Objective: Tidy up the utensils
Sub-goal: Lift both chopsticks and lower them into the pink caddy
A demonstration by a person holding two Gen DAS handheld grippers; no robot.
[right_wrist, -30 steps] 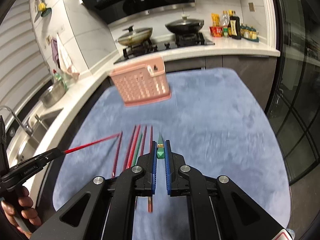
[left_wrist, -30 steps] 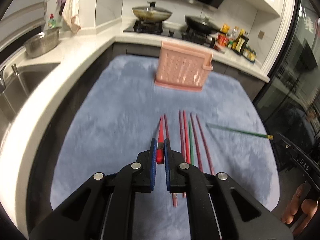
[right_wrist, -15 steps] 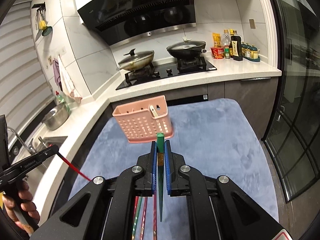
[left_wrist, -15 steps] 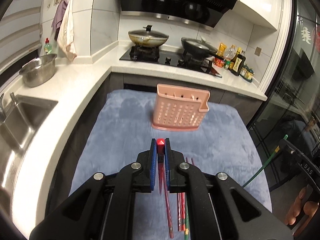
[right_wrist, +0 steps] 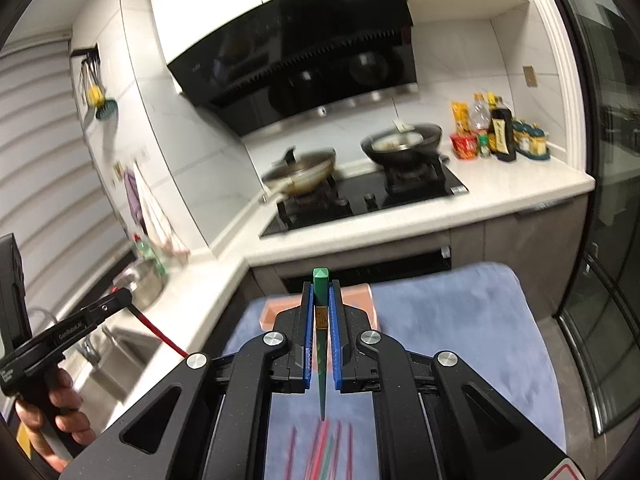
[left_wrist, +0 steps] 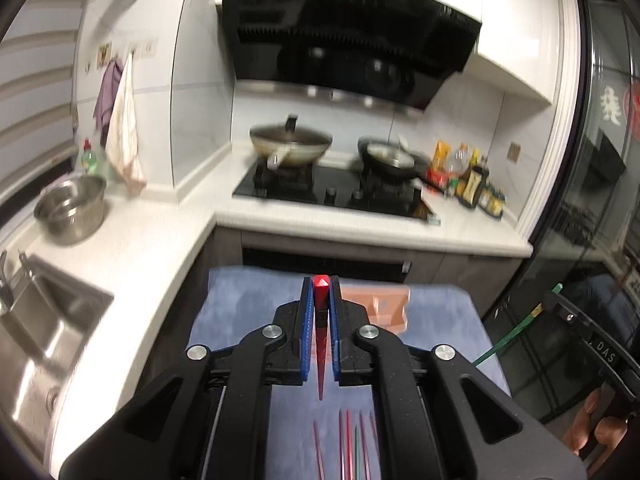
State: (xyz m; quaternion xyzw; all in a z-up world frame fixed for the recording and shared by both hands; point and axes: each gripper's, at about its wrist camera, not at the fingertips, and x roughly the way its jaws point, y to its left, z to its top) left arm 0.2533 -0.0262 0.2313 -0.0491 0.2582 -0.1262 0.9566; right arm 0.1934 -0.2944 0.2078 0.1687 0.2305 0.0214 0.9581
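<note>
My left gripper (left_wrist: pixel 321 284) is shut on a red chopstick (left_wrist: pixel 321 344), held upright with its tip pointing down at the blue mat (left_wrist: pixel 240 308). My right gripper (right_wrist: pixel 321 286) is shut on a green chopstick (right_wrist: pixel 321 344), also upright, tip down. A pink perforated utensil basket (left_wrist: pixel 384 308) stands on the mat just beyond both grippers, mostly hidden behind the fingers; it also shows in the right wrist view (right_wrist: pixel 276 308). Several red chopsticks and one green chopstick (left_wrist: pixel 350 444) lie side by side on the mat below.
White counter (left_wrist: pixel 152 240) wraps around the left and back, with a sink (left_wrist: pixel 36 328), a steel pot (left_wrist: pixel 72 208), a stove with two pans (left_wrist: pixel 332 184) and sauce bottles (left_wrist: pixel 472 184). Glass door (left_wrist: pixel 592 200) at right. The other hand-held gripper (right_wrist: pixel 64 328) appears at left.
Both grippers have lifted and tilted upward with their chopsticks. The view has swung from the mat toward the stove and hood. The basket now sits low, behind the fingertips.
</note>
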